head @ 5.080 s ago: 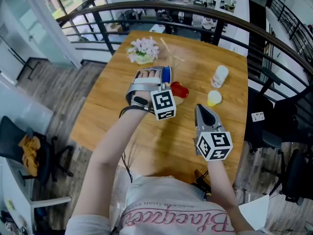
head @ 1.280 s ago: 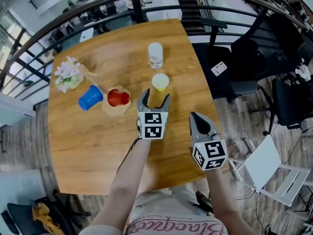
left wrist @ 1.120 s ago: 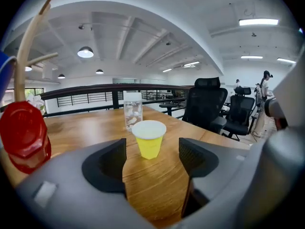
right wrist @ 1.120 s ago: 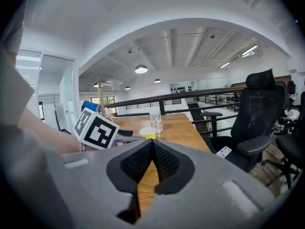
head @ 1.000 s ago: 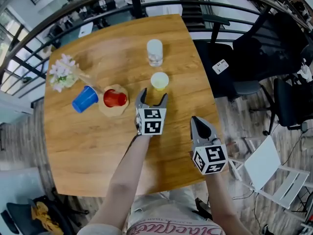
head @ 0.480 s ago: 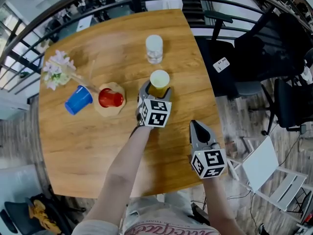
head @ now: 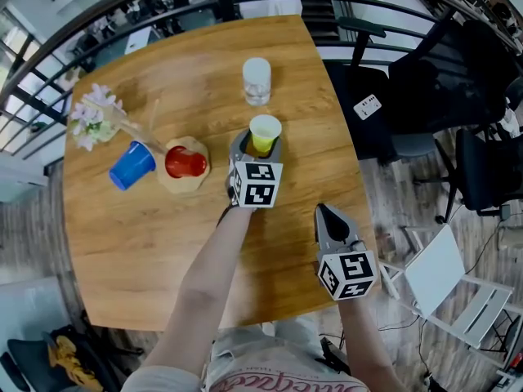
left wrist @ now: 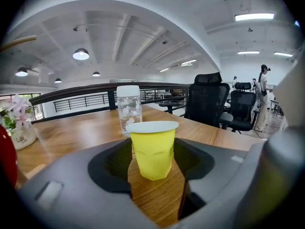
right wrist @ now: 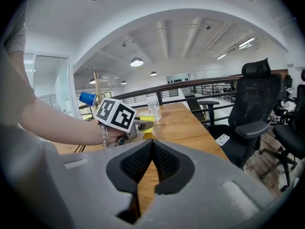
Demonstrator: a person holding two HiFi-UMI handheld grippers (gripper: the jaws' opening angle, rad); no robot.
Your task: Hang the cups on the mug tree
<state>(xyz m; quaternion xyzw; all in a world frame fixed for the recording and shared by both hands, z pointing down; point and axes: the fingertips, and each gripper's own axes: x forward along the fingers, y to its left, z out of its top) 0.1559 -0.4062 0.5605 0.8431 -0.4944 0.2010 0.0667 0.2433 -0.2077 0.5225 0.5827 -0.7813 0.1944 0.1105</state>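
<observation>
A yellow cup (head: 264, 131) stands upright on the wooden table (head: 163, 243), between the jaws of my left gripper (head: 257, 147). In the left gripper view the yellow cup (left wrist: 152, 147) sits between the pads, which are closing around it with thin gaps still showing at its sides. A clear cup (head: 257, 80) stands just beyond it. The mug tree's wooden base (head: 181, 180) lies to the left, with a red cup (head: 186, 162) and a blue cup (head: 131, 166) on the tree. My right gripper (head: 329, 215) hovers shut and empty near the table's front right edge.
A small pot of pink flowers (head: 91, 119) sits at the far left of the table. Black office chairs (head: 441, 80) and a white chair (head: 458, 284) stand off the table's right side. A railing (head: 98, 23) runs behind the table.
My left gripper has moved forward until the yellow cup stands between its jaws, and the jaws have narrowed around it. The right gripper has stayed nearly still.
</observation>
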